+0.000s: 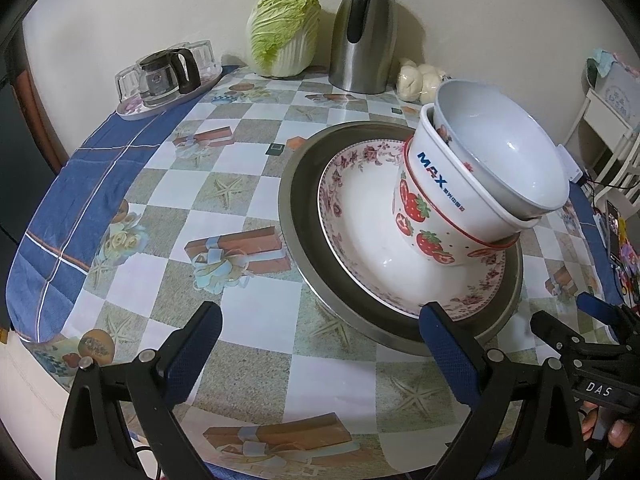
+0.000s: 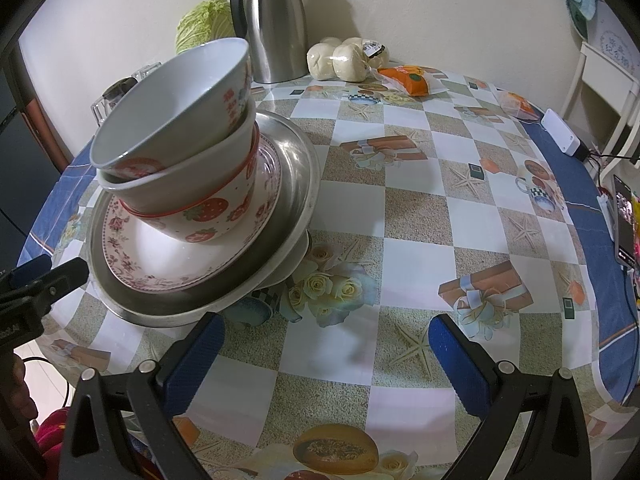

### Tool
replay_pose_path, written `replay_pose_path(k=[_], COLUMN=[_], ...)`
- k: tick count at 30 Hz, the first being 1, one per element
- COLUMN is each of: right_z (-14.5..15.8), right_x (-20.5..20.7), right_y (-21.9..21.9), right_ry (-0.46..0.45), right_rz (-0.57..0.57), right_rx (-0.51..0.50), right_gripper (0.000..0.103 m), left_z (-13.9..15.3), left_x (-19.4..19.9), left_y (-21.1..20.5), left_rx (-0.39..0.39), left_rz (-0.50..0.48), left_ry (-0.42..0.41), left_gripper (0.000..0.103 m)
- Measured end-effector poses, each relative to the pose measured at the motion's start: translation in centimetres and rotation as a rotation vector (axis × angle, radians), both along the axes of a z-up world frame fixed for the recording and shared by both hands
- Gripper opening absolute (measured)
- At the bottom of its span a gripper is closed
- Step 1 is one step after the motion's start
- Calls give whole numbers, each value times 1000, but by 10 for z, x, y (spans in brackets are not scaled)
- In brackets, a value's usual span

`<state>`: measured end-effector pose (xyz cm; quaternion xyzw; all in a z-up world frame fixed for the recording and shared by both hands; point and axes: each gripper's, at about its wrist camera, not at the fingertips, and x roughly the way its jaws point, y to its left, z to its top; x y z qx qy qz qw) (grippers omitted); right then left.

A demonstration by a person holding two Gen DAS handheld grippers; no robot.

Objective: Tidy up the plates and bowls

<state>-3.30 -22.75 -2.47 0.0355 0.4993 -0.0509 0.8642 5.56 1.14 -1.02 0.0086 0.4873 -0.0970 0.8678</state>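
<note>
Both jaws stand wide with nothing between them: the left gripper (image 1: 320, 344) and the right gripper (image 2: 326, 340) each show two black arms tipped with ribbed blue pads over the glossy tablecloth.

Across the round table (image 1: 224, 168), covered in a checked oilcloth printed with gift boxes and starfish over a blue fabric edge, the far left edge carries an oval tray (image 1: 132, 110) holding a small dark glass coffee pot (image 1: 164, 76) and clear upturned glasses (image 1: 202, 54). At the far edge against the wall sits a pale green, crinkled napa cabbage (image 1: 284, 30), then a tall brushed-steel thermal jug (image 1: 364, 36) with a black handle, then smooth white steamed buns (image 1: 416, 78) in clear wrap.

Toward the table's right side in the left wrist view, a wide, shallow stainless-steel basin (image 1: 304, 220) holds a white ceramic plate with a pink floral rim (image 1: 360, 216). On that plate rests a tilted stack of three bowls: a strawberry-printed bowl with a red rim (image 1: 420, 224) at the bottom, a white bowl with blue MAX lettering (image 1: 444, 184) nested in it, and a glossy white bowl (image 1: 500, 152) on top. From the right wrist view the steel basin sits on a further white dish, only partly visible.

An orange snack packet (image 2: 408, 78) lies near the far edge, and a white rectangular box (image 2: 560, 132) sits at the right edge.
</note>
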Motion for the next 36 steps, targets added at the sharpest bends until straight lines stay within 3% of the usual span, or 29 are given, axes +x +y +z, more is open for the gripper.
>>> replay_pose_path(k=[36], right_z=[0], right_x=[0], right_y=[0], right_ry=[1], right_rz=[0], right_rx=[-1], right_gripper=[103], left_z=[4], left_x=[-3], left_y=[1], left_rx=[5], left_rz=[12], left_ry=[-26], left_gripper=[99])
